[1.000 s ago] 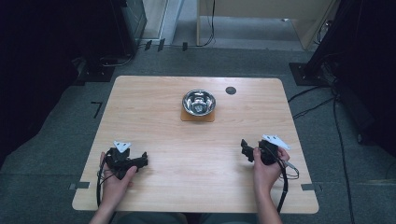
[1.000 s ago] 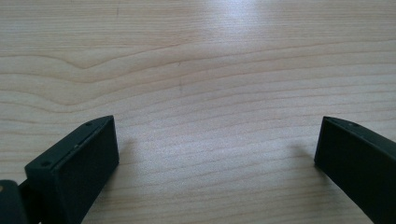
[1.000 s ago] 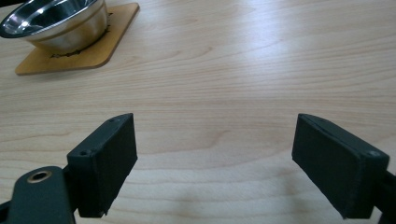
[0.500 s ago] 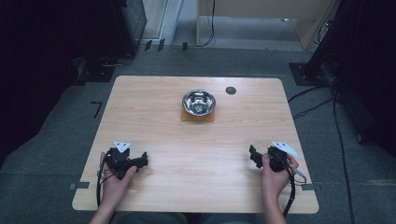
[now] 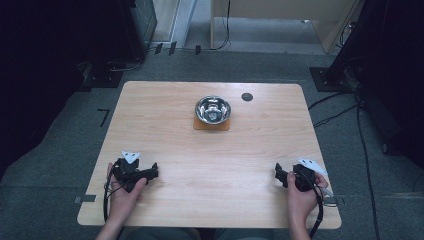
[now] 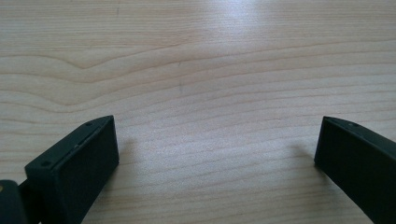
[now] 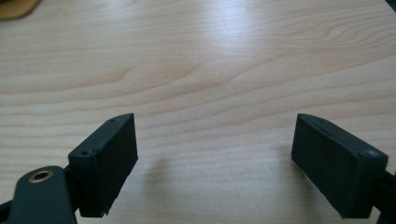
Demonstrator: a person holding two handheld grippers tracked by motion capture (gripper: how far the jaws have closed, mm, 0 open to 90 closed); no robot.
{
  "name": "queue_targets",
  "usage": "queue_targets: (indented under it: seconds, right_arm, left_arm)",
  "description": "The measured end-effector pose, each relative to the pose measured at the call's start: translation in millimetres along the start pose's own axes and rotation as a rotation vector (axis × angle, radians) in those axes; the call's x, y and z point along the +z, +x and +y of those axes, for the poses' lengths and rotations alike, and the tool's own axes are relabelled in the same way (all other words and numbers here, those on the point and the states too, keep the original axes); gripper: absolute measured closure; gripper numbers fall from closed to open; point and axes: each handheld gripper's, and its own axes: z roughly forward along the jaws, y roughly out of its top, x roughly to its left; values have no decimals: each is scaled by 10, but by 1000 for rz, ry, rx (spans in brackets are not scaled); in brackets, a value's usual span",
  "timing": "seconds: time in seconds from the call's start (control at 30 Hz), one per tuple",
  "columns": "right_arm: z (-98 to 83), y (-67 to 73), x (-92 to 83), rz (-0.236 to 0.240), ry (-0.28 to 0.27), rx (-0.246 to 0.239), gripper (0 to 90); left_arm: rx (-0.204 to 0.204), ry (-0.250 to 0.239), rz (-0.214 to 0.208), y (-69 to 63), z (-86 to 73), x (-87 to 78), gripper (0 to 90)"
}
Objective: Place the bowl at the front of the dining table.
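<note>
A light wooden worktop (image 5: 210, 165) is seen from above, with a person's forearms coming in from the near edge. The left hand-held gripper (image 5: 150, 173) rests low on the worktop near the front left corner, held in the person's left hand (image 5: 125, 190), its black jaws pointing toward the middle of the worktop. The right hand-held gripper (image 5: 278, 175) sits near the front right corner in the right hand (image 5: 299, 196), its jaws also pointing inward. The two are well apart.

In the left gripper view, the two black jaws stand wide apart with nothing but bare wood grain between them. In the right gripper view, the jaws are likewise spread wide and hold nothing.

A shiny metal bowl (image 5: 213, 109) stands toward the far side of the worktop, near the centre, on a small square brown mat (image 5: 200, 125). It is well away from both grippers. A small dark round disc (image 5: 247, 97) lies just to the bowl's right, closer to the far edge. Grey floor and cables surround the worktop.
</note>
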Motion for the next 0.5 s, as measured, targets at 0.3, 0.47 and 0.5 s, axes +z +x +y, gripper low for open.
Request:
queue_targets:
  seconds: [0.3, 0.47, 0.5]
  right_arm:
    - [-44, -10, -40, -33, 30, -22, 147]
    - [-71, 63, -48, -96, 45, -99, 155]
    - [-72, 60, -47, -93, 46, -94, 154]
  left_arm:
    - [0, 0, 0, 0, 0, 0, 0]
    - [0, 0, 0, 0, 0, 0, 0]
    - [0, 0, 0, 0, 0, 0, 0]
